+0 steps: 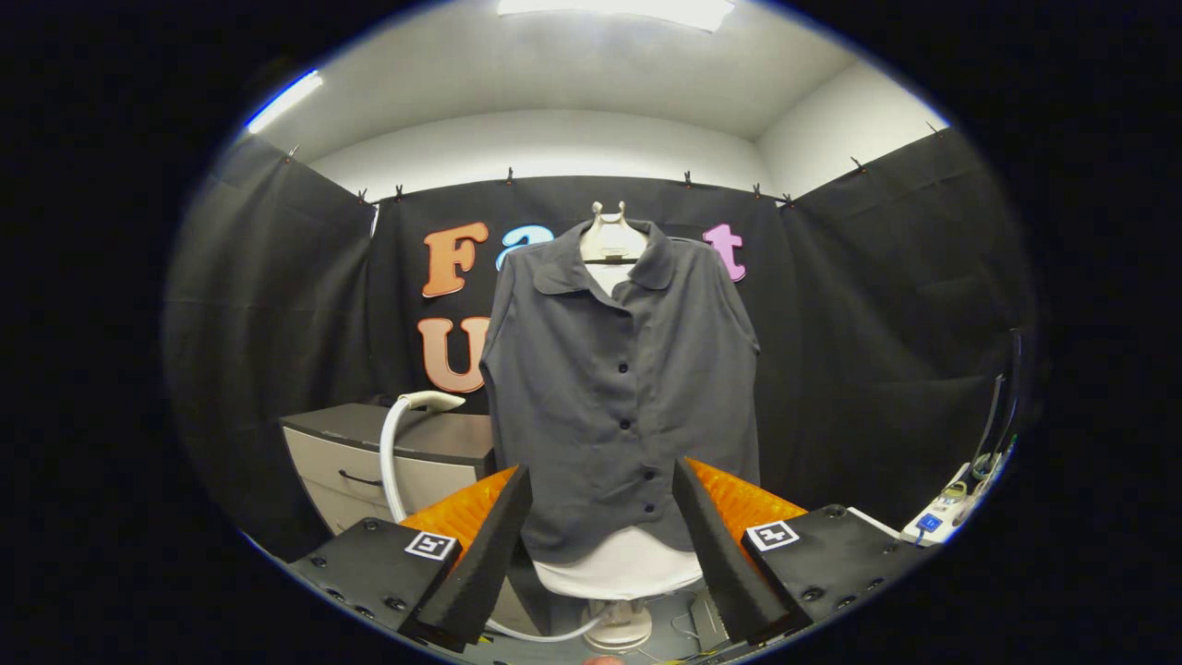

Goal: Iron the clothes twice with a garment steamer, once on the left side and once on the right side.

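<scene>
My gripper (pixel 602 545) sat low in the frame with its two fingers spread wide and nothing between the pads. Beyond them, in the centre of the frame, a dark grey button-up shirt (pixel 621 388) hung on a pale mannequin torso (pixel 624 565), collar up near the top centre and hem reaching down between my fingertips in the picture, though well beyond them. The torso's round base (pixel 617 633) showed at the bottom centre. At centre left, a white steamer head (pixel 434 401) rested over the top of a low cabinet (pixel 388 462), its white hose (pixel 391 462) dropping down the cabinet front and curling along the floor toward the base. A power strip (pixel 944 513) lay at lower right.
</scene>
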`<move>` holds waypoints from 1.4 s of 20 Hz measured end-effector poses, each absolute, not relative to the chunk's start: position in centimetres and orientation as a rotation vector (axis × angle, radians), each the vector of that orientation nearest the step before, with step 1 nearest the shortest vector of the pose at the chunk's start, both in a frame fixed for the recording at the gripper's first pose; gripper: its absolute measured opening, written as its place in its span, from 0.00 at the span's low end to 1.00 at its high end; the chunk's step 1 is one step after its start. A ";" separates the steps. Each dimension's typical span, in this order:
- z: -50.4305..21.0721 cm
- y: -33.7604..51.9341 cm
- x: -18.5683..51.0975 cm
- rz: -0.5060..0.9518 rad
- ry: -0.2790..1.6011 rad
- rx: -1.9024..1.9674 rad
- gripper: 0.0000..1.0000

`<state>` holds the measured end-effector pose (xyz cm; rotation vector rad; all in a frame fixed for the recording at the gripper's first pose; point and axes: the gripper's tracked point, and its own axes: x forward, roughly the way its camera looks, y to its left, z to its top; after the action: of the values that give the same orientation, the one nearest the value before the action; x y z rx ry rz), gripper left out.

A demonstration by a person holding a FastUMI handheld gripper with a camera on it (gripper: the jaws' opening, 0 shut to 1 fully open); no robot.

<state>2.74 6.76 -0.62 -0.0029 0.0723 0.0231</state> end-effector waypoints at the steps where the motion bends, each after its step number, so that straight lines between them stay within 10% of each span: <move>1: 0.1 7.9 3.4 0.042 0.073 -0.003 0.98; 14: 11.0 36.1 24.2 0.346 0.088 -0.106 0.98; 28: -5.9 50.6 46.9 0.348 0.437 -0.390 0.98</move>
<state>46.90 50.60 -5.89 -0.3895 0.4369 0.3484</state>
